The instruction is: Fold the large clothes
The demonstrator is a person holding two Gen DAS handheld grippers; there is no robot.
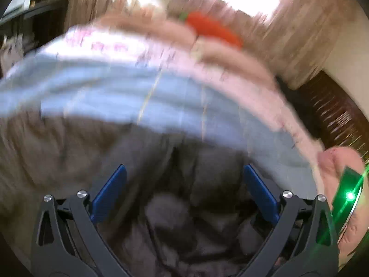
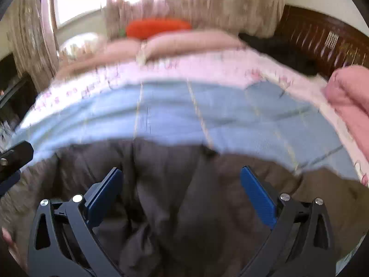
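Both views are heavily blurred, and no brand, label or writing can be read anywhere. The left gripper is seen with its blue fingers spread wide and nothing held between them; a dark grey-brown garment is spread rumpled beneath and ahead of it. The right gripper is likewise shown wide apart and empty above the same garment, which lies at the near edge of a bed. Beyond it a pale blue quilted cover is laid, then a pink floral sheet, pink pillows and a red cushion. A dark wooden headboard is seen at the right
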